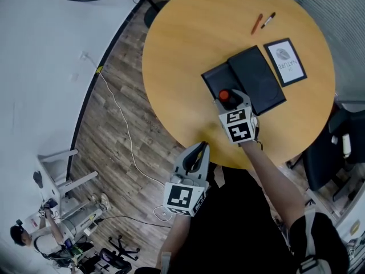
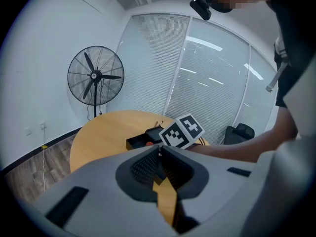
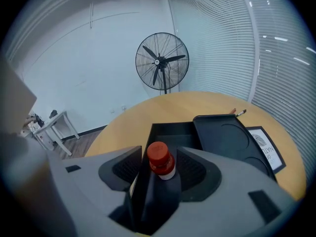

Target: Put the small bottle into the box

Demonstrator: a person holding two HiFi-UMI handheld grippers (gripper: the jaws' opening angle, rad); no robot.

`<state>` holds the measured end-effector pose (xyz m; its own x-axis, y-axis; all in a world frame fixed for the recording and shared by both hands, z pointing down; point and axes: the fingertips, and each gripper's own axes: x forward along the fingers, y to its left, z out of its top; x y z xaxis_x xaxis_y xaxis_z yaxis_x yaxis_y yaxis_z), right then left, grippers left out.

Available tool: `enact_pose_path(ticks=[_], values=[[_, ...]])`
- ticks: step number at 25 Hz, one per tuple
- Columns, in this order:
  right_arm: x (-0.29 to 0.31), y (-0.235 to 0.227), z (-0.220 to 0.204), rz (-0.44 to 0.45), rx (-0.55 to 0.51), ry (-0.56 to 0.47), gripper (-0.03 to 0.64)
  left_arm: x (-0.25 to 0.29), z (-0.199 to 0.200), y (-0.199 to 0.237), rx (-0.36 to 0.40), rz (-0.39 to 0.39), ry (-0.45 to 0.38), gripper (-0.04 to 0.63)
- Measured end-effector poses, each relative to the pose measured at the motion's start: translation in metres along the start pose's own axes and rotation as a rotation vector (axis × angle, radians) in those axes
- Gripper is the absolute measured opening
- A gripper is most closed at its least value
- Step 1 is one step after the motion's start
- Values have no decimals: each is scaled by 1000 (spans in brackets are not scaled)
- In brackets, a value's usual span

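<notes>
Floor (image 1: 114, 113): wood-look planks around the table, with a thin white cable (image 1: 122, 124) trailing across them.
Tabletop (image 1: 194, 50): round, pale wood; it carries the box, a card and two pens.
Fan (image 3: 162, 62): black pedestal fan standing on the floor beyond the far edge of the tabletop.
Box (image 1: 215, 80): black, open, near the person's side of the tabletop. Its compartment faces up and looks empty apart from the bottle at its near end.
Lid (image 1: 256, 79): black, folded flat to the right of the compartment and touching it; round recesses show on its inner face in the right gripper view.
Left gripper (image 2: 159, 151): held off the near edge of the tabletop, well apart from the box. Its jaws meet at the tips with nothing between them.
Right gripper (image 3: 159, 154): over the near end of the box, jaws closed on the small bottle from both sides.
Card (image 1: 287, 61): white with a dark border, lying flat just beside the lid on its far right side.
Small bottle (image 3: 162, 169): dark body, red cap, upright between the right gripper's jaws at the near end of the compartment. Whether its base touches the box floor cannot be made out.
Pens: an orange one (image 1: 257, 23) and a black one (image 1: 268, 20), side by side beyond the box.
</notes>
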<state>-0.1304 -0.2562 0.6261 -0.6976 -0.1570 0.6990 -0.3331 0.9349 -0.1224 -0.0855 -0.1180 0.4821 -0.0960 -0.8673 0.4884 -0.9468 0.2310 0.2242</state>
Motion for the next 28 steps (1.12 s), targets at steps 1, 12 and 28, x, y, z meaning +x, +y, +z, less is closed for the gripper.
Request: enact_pose_path(ticks=[1,12,28], values=[[-5,1,1,-1,-1,-4,229,-3,3,-1,7,-2,-4,18],[-56,20,6,-41,12,-57,206,-26,37,-3,82,-61,-82,18],[-133,77,-6,-216,69,-141,158,-85,37,13,180,-233,-143,18]])
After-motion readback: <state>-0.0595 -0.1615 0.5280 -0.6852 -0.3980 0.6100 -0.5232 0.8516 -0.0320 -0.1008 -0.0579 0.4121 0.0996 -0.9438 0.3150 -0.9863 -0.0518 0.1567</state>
